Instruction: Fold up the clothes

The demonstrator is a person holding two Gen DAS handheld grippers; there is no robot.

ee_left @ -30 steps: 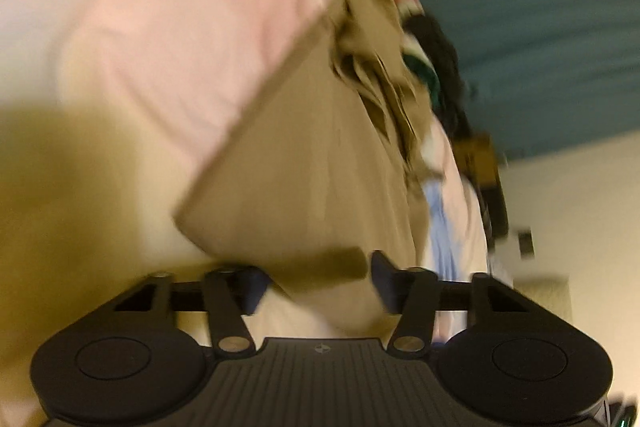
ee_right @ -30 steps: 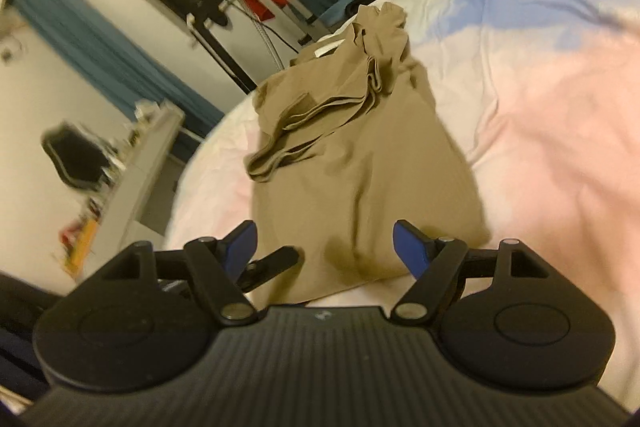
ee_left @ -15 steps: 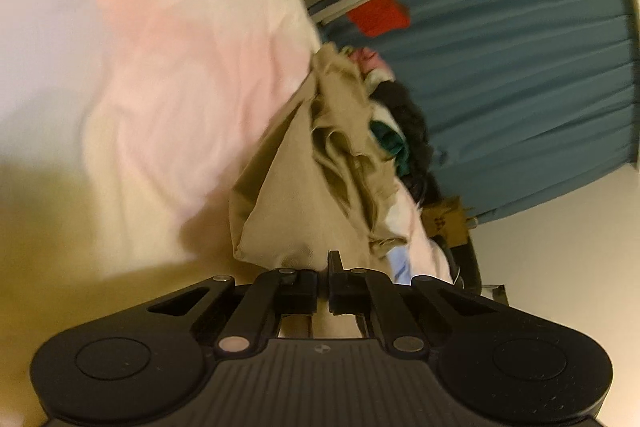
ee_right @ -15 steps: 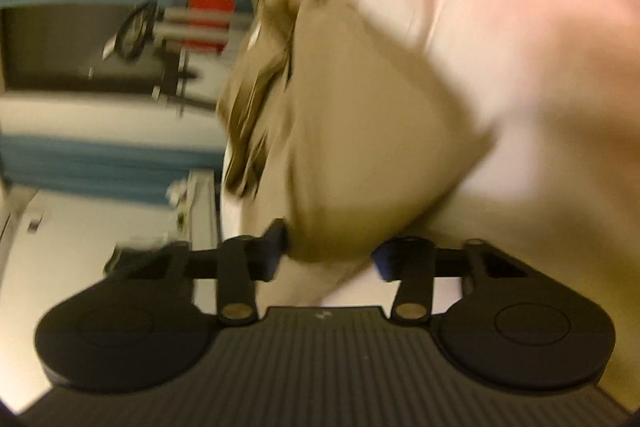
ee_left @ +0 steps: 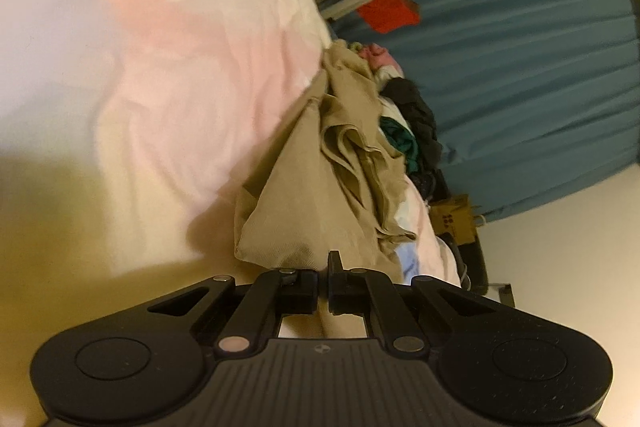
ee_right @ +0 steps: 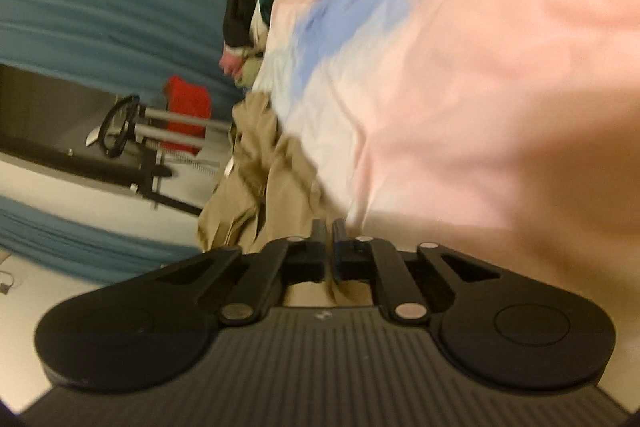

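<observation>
Tan shirt (ee_left: 320,211), on pink bedspread (ee_left: 168,87): thin, limp, light, creases easily; take by hem corners; left gripper (ee_left: 323,277) & right gripper (ee_right: 329,241) both pinched tight on near hem.

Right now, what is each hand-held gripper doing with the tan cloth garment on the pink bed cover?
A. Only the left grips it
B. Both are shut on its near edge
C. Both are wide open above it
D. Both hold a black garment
B: the left hand-held gripper and the right hand-held gripper both show fingers pressed together with the tan cloth garment pinched between them, on the pink bed cover.
</observation>
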